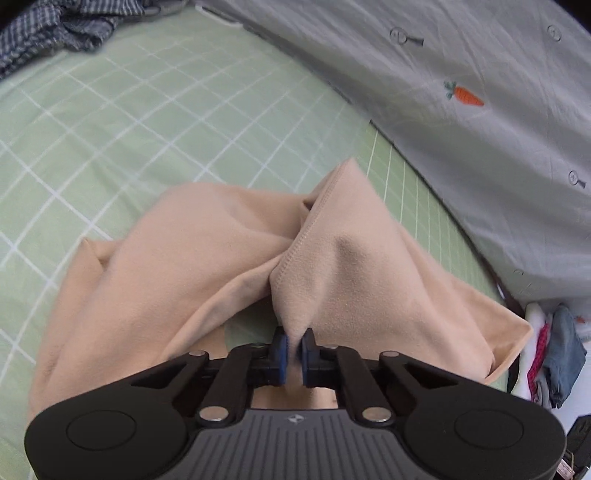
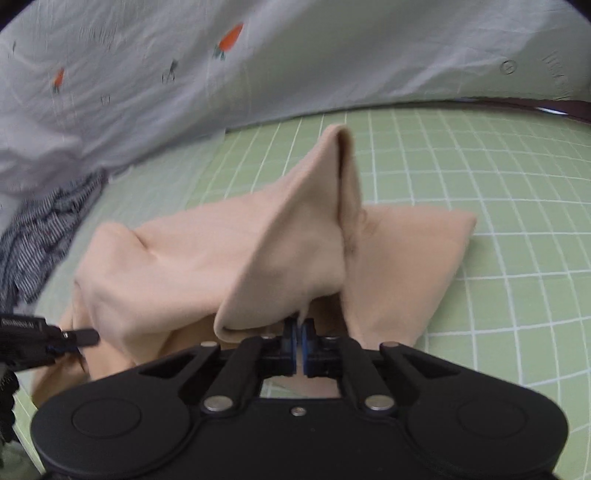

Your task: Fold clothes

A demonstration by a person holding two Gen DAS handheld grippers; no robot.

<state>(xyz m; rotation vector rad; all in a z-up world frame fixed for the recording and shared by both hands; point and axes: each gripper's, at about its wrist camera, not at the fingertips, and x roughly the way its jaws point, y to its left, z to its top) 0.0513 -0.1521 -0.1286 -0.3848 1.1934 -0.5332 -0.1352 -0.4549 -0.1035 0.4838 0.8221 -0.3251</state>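
Left gripper (image 1: 294,345) pinches a raised fold of the beige garment (image 1: 207,258); right gripper (image 2: 297,334) pinches another fold. Garment lies on the green checked bed sheet (image 1: 110,122), grey carrot-print duvet (image 1: 480,110) at 2 o'clock, checked cloth (image 1: 55,29) at 10 o'clock.

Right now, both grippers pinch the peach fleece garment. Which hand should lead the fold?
Probably right. The right gripper is shut on a raised flap of the peach fleece garment, open green checked sheet beyond it. The left gripper is shut on a bunched ridge.
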